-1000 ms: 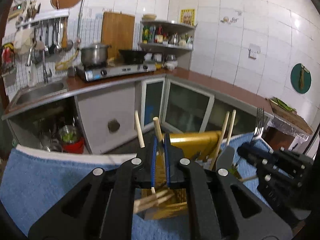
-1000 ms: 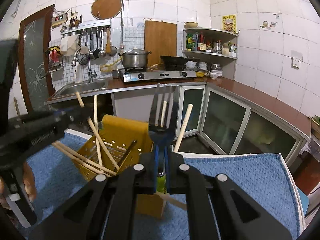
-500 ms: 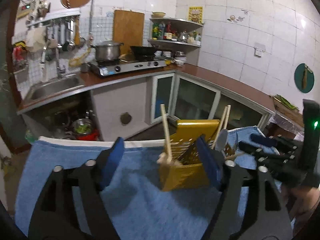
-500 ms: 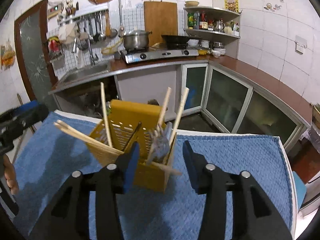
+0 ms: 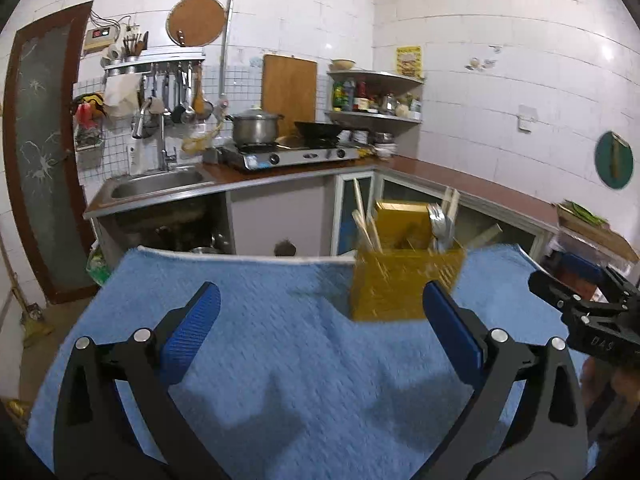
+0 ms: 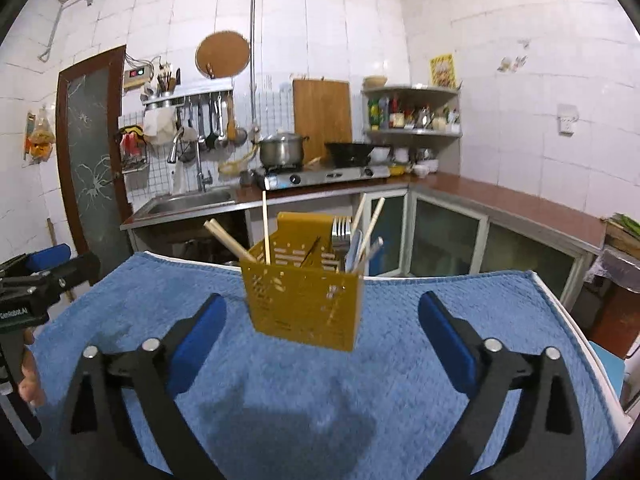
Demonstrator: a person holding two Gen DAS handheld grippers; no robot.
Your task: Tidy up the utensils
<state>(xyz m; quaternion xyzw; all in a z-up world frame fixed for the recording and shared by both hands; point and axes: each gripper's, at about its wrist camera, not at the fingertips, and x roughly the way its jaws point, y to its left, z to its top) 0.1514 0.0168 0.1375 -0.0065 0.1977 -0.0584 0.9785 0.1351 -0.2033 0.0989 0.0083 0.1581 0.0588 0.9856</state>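
Observation:
A yellow perforated utensil holder (image 6: 306, 300) stands on a blue towel (image 6: 400, 380); it also shows in the left wrist view (image 5: 404, 284). Wooden chopsticks (image 6: 230, 240) lean in its left part, a fork (image 6: 341, 230) and more chopsticks (image 6: 370, 224) in its right part. My left gripper (image 5: 320, 328) is open and empty, held back from the holder. My right gripper (image 6: 322, 338) is open and empty, in front of the holder. The right gripper shows at the right edge of the left wrist view (image 5: 588, 316), the left gripper at the left edge of the right wrist view (image 6: 36, 284).
The towel (image 5: 260, 360) covers the table top. Behind the table stand a sink (image 5: 160, 182), a gas stove with a pot (image 5: 256, 130) and a wok, a corner shelf (image 5: 372, 96), and cabinets under a brown counter (image 6: 520, 204).
Both grippers opened, letting go of a chopstick and a fork into the holder, then drew back from it. The holder now looks smaller and farther away.

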